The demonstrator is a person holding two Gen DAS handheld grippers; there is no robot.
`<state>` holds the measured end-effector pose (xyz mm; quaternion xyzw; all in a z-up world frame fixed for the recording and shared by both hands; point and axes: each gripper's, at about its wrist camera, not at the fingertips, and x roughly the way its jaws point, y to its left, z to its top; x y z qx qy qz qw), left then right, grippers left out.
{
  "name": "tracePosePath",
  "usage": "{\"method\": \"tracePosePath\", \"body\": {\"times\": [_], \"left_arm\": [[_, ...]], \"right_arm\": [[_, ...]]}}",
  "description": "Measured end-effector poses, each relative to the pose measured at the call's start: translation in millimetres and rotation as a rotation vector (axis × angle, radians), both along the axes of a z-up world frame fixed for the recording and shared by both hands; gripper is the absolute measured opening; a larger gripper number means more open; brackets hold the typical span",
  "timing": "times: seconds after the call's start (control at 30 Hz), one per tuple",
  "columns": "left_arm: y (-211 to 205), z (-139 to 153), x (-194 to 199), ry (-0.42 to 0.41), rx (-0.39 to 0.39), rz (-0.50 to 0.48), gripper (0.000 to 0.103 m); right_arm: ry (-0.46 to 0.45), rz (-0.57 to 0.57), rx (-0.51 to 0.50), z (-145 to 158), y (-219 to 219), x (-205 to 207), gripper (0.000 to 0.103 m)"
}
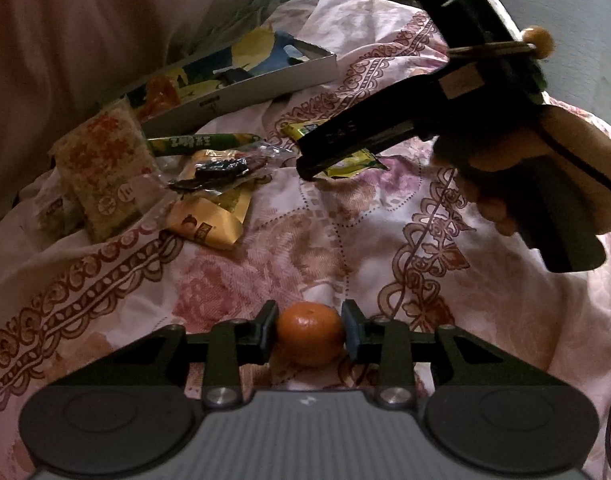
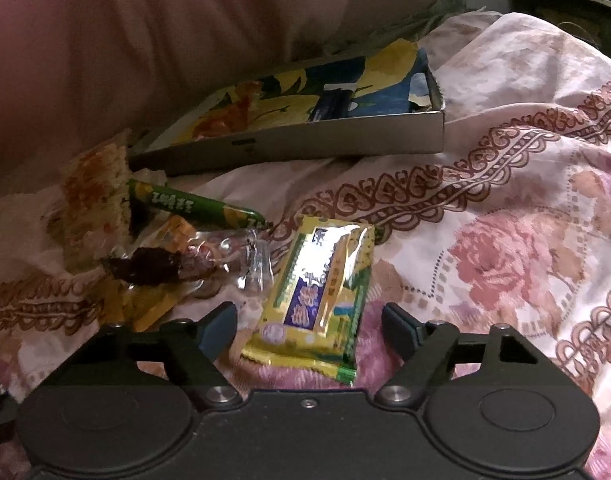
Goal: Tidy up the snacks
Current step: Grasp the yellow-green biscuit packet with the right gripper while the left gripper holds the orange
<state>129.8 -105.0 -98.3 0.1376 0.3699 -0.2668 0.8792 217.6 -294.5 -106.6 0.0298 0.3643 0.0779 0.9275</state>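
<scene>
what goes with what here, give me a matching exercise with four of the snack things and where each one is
Things:
1. orange
2. yellow-green packet
3. long green stick pack
4. shallow box

Places:
A. leaning against the crumbly rice-cake block
B. lying on the floral sheet between the open fingers of the right gripper
C. at the back, by the pink cushion
D. clamped between the pads of the left gripper

Pairs: 1-D, 2-B, 3-A, 4-C
</scene>
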Motion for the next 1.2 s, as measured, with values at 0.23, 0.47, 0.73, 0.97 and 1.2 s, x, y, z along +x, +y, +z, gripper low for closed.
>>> {"method": "tracePosePath", "body": {"times": [0.23,0.47,0.73,0.97,1.2], "left_arm": [[-0.3,0.5,-2.4,-0.004,0.003,-0.001,0.039],[2.6,2.3,-7.3,-0.005,0.015,-0.006,0.04],[4.1,4.5,-13.1,-0.002,0.038,-0.005,0.043],[2.5,6.5,-12.8,0.008,0.052,0.01,0.041],[1.5,10.2,-13.1,0.011,0.06,0.033,0.037]], "right_arm": [[-0.003,-0.003,-0.011,-0.7,0.9,1.0,0.058],[0.032,0.017,-0.014,7.1,3.2,-12.7,0.055],[0.085,0.017,0.015,15.4,0.6,-34.4,0.054],[0.115,0.01,0.047,21.8,2.1,-47.7,0.054],[0.137,-0.003,0.104,25.4,-3.1,-61.1,0.054]]}}
